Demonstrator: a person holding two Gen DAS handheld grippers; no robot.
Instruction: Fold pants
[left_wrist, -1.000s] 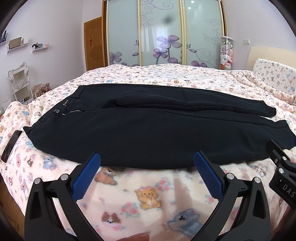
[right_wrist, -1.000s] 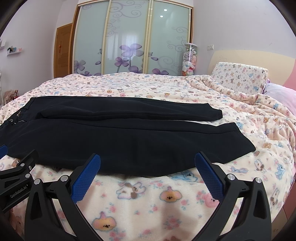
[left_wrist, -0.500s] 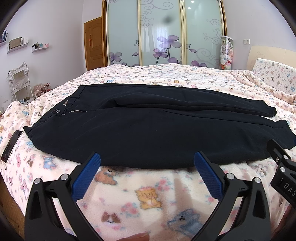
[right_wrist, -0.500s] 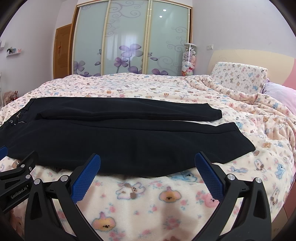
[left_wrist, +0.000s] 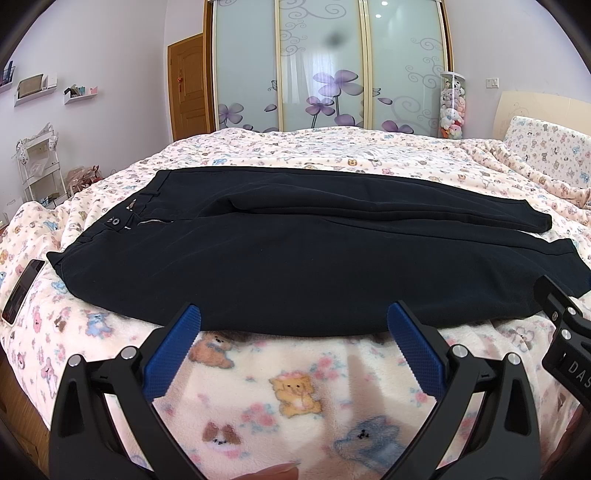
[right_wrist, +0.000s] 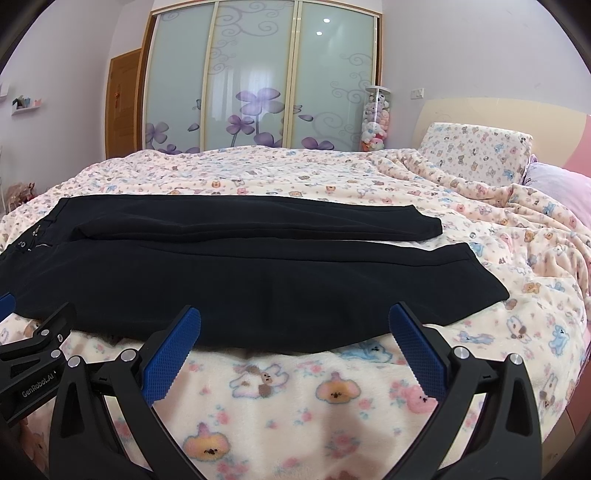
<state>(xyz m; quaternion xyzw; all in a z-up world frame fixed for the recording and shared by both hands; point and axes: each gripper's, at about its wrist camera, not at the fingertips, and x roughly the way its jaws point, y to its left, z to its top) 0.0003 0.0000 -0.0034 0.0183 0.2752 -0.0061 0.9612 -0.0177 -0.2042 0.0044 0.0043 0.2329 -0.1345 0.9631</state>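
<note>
Black pants (left_wrist: 295, 258) lay flat on bedspread (left_wrist: 295, 398). Left gripper (left_wrist: 293, 328) and right gripper (right_wrist: 294, 328) jaws spread, empty. Only left view showed phone (left_wrist: 22, 290); only right showed pillow (right_wrist: 476, 151).

I'm looking across a wide bed (left_wrist: 295, 147) covered by a cream fleece blanket (right_wrist: 295, 413) printed with cartoon animals. Along the far wall stands a wardrobe (left_wrist: 325, 66) with frosted sliding doors bearing purple flowers; ceiling lights reflect in its glass. A wooden door (left_wrist: 186, 85) sits left of it, and a clear tube of plush toys (right_wrist: 376, 118) right. The walls are pale lilac, with small shelves (left_wrist: 33, 86) and a white wire rack (left_wrist: 38, 162) at left. A matching pillow (right_wrist: 476, 151) leans on the cream headboard (right_wrist: 498, 110) at right.
</note>
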